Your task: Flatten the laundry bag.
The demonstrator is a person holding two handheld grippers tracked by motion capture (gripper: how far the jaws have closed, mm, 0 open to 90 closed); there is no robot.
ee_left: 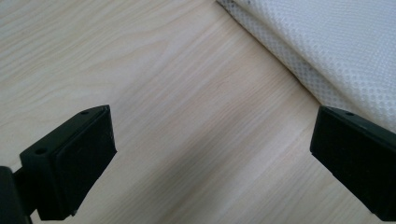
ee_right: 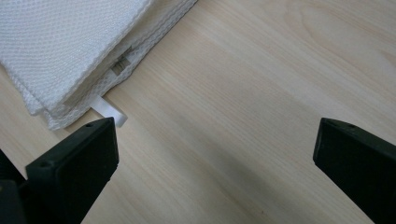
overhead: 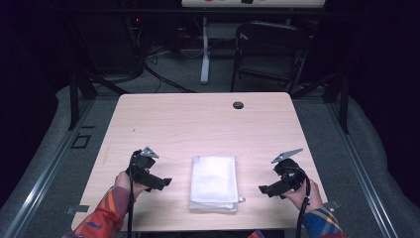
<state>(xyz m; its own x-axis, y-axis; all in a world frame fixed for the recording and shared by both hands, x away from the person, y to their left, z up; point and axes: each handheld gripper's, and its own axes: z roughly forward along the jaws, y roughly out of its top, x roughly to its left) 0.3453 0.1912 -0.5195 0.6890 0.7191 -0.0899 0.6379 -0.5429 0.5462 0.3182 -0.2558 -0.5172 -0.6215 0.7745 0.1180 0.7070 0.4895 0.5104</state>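
Both the left gripper (overhead: 161, 182) and right gripper (overhead: 267, 188), jaws spread, flank a folded white cloth (overhead: 214, 182) at nine and three o'clock, a dark grommet (overhead: 238, 105) at the table's (overhead: 198, 124) twelve o'clock edge.

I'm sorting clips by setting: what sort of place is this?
Probably a lab or recording studio, not a home: a pale wooden table holding one folded white mesh cloth, black frame struts around it, cables on the grey floor, dark surroundings.

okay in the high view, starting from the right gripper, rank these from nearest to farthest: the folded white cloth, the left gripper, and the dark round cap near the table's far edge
From the right gripper:
1. Folded white cloth, just to its left, mid-table.
2. Dark round cap, up near the far edge.
3. Left gripper, beyond the cloth on the table's left.
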